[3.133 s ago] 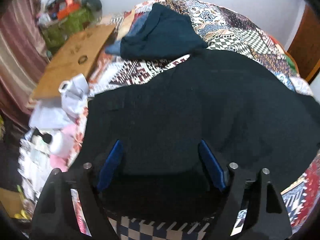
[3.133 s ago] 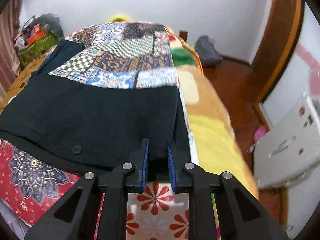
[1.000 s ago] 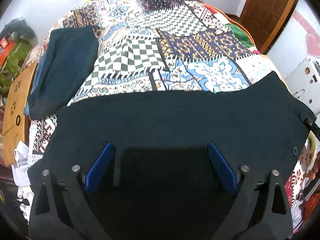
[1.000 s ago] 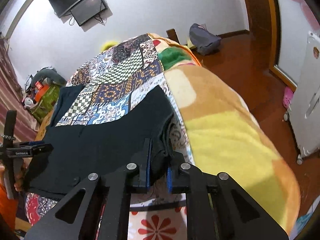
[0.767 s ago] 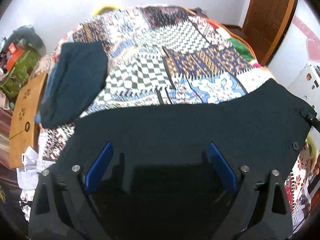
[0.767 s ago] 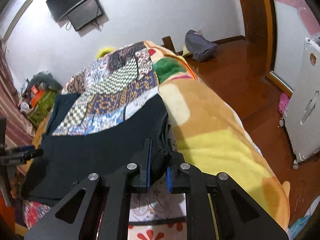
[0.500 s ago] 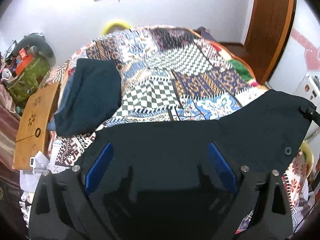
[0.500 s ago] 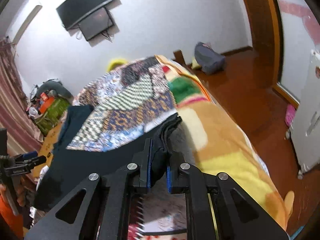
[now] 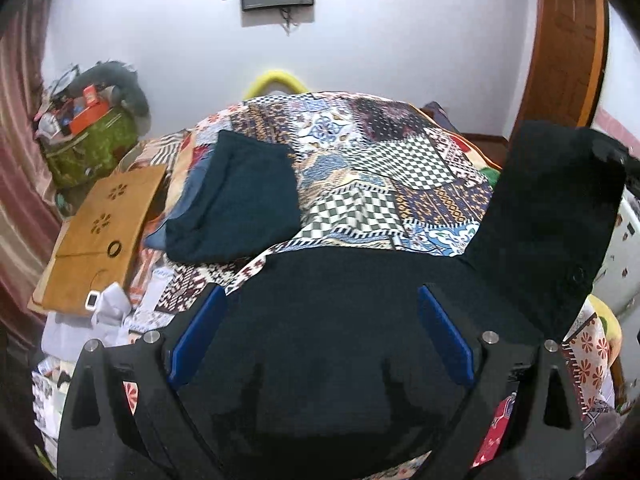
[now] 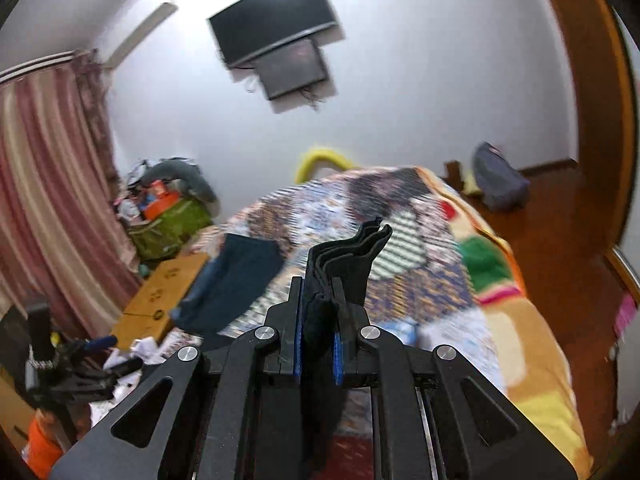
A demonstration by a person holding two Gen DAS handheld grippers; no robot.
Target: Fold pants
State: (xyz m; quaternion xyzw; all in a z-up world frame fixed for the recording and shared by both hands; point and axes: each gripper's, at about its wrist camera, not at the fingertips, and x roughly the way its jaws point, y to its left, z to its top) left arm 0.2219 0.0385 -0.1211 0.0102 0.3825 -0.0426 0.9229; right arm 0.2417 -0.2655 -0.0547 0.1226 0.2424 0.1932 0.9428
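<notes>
The black pants lie across the near part of the patchwork bed. Their right end is lifted high in the air at the right of the left wrist view. My right gripper is shut on that end, and folded black cloth sticks up between its fingers. My left gripper has its blue-padded fingers wide apart over the black cloth, with nothing pinched between them. It also shows at the lower left of the right wrist view.
A folded dark blue garment lies on the bed's left side. A brown board and white clutter sit at the left edge. A green bag stands by the wall. A wooden door is at the right.
My right gripper has risen high, lifting the pants' right end off the bed. The left gripper has tilted up and stayed open over the cloth.
</notes>
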